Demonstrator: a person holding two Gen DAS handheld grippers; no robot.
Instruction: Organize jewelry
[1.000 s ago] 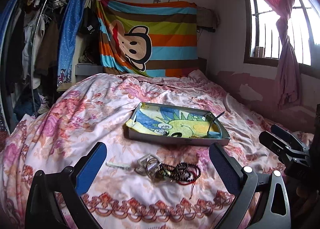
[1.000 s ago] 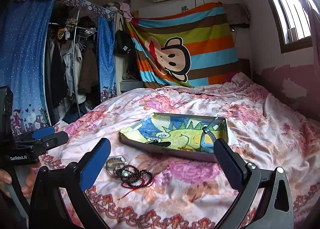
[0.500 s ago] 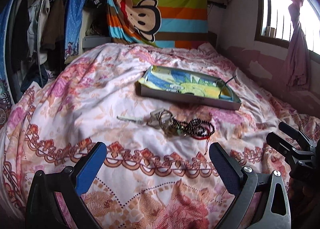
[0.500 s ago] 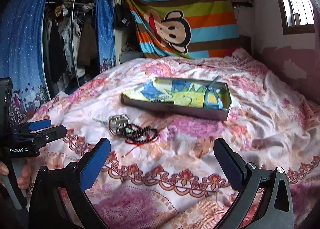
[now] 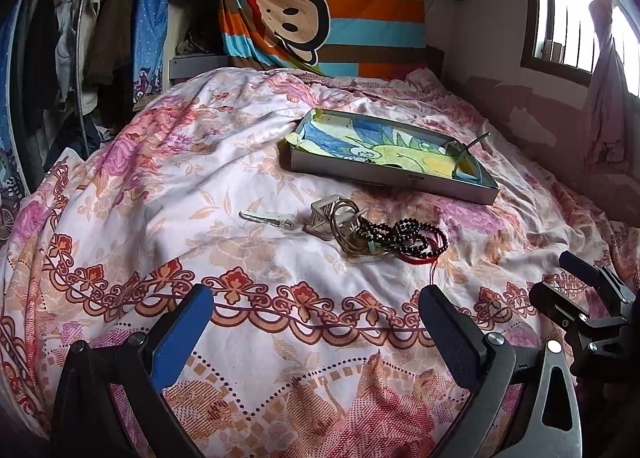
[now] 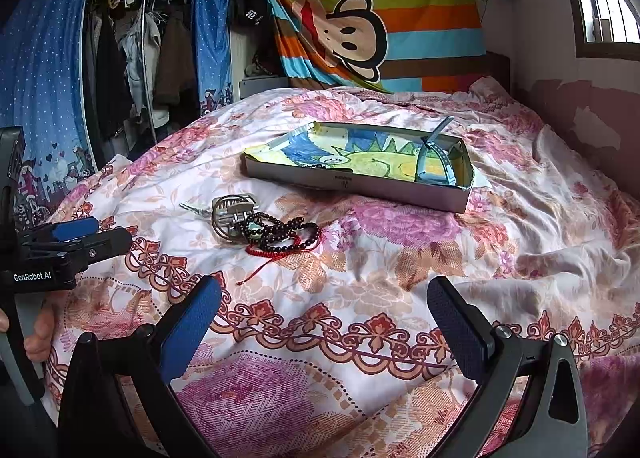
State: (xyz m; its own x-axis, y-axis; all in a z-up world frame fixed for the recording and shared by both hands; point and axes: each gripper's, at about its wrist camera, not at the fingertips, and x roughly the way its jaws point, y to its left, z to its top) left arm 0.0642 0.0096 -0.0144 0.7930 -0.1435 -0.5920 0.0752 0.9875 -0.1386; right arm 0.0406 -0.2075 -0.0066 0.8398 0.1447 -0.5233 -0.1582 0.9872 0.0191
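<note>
Left tool (image 5: 316,322): blue-padded fingers stand wide apart, nothing between them; it hangs over the near part of the bed, well short of the jewelry.
Right tool (image 6: 324,318): fingers likewise spread wide and empty, also back from the pile.
Location of jewelry: a tangled heap lies on the pink floral bedspread (image 5: 168,186), between the tools and the shallow grey box lined with a blue and yellow cartoon print (image 6: 356,178).
Dark bead strand (image 6: 288,232): looped several times; judged light, limp and smooth, likely to slide or trail if pinched at one bead. Best taken across several bunched loops.
Red braided cord bracelet (image 6: 276,250): soft, with a loose tail running toward the tools; the tail may snag the beads.
Silver metal bangles and wire cage-like piece (image 5: 334,216): rigid, probably the heaviest items; a hold across the rim seems safest.
Small white clip-shaped item (image 5: 268,218): lies just left of the heap, flat on the cloth; thin, hard to get under on soft bedding.
Light blue strap, possibly a watch (image 6: 434,162): stands in the right end of the box.
Unclear: how far the beads, cord and bangles are interlocked; a pale green piece within the heap; small dark items in the box.
Cut off: the person, save some fingers at the edge of the right view.
</note>
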